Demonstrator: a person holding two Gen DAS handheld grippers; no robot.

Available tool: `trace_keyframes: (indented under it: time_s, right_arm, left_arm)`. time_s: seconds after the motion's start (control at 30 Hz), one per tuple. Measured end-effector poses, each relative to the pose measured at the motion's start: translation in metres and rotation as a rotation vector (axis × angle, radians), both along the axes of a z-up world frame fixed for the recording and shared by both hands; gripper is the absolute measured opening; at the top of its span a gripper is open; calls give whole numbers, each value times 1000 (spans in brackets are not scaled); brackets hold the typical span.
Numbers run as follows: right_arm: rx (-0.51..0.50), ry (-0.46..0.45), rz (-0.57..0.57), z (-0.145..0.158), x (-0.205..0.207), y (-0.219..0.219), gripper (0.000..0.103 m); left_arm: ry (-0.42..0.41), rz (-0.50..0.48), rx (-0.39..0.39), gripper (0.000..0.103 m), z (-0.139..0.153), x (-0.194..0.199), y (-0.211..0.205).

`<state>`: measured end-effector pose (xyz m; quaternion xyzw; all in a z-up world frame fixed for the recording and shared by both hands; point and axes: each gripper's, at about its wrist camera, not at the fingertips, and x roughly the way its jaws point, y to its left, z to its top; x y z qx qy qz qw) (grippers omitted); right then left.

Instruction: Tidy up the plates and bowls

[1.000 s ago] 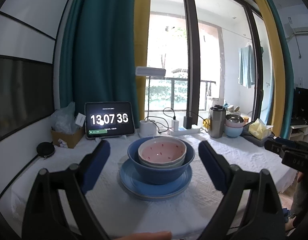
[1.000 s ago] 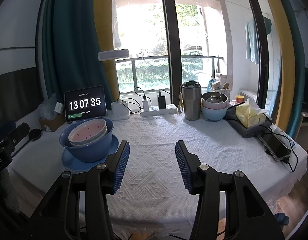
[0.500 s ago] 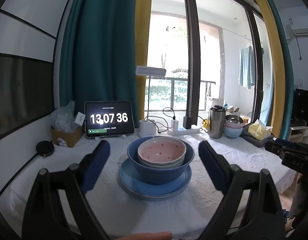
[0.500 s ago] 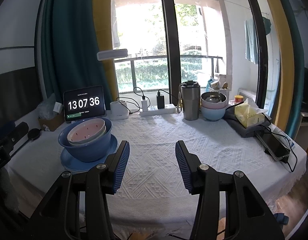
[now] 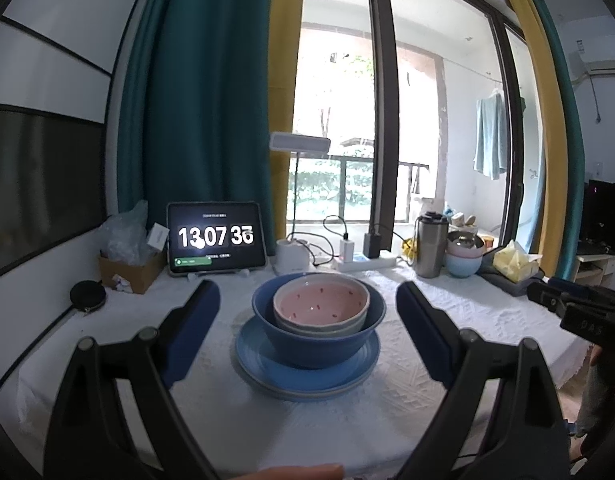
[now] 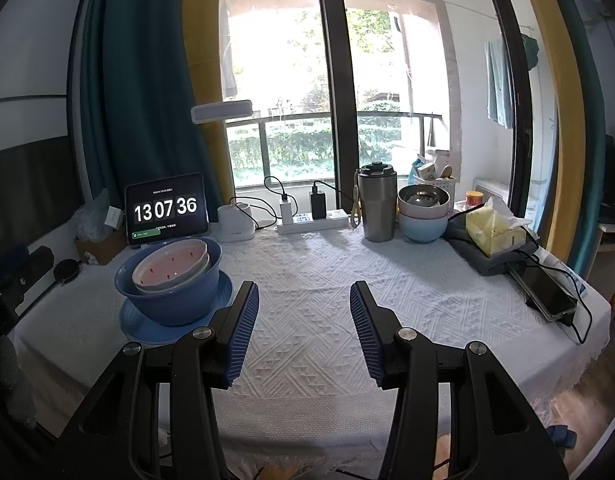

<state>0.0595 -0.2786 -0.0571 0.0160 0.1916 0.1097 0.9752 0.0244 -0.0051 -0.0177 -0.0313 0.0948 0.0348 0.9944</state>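
Observation:
A pink bowl with red specks (image 5: pixel 321 304) sits nested in a large blue bowl (image 5: pixel 319 336), which stands on a blue plate (image 5: pixel 307 372) on the white tablecloth. The same stack shows at the left in the right wrist view: pink bowl (image 6: pixel 169 266), blue bowl (image 6: pixel 173 300), plate (image 6: pixel 147 330). My left gripper (image 5: pixel 307 300) is open and empty, its jaws either side of the stack and short of it. My right gripper (image 6: pixel 304 308) is open and empty over the cloth, to the right of the stack.
At the table's back stand a tablet clock (image 6: pixel 166 210), a white lamp base (image 6: pixel 235 224), a power strip (image 6: pixel 311 222), a steel tumbler (image 6: pixel 377 208), stacked pastel bowls (image 6: pixel 423 216) and a tissue box (image 6: pixel 493 230). A phone (image 6: pixel 545 290) lies at the right edge.
Both grippers have drawn back very slightly from the table. The bowls and plate have not moved.

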Motion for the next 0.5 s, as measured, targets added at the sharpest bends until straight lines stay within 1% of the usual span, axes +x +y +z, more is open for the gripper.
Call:
trace_keyframes:
  time_s: [0.5]
  right_arm:
    - [2, -4, -2, 0, -1, 0, 50]
  left_arm:
    - [-4, 2, 0, 91, 1, -1, 0]
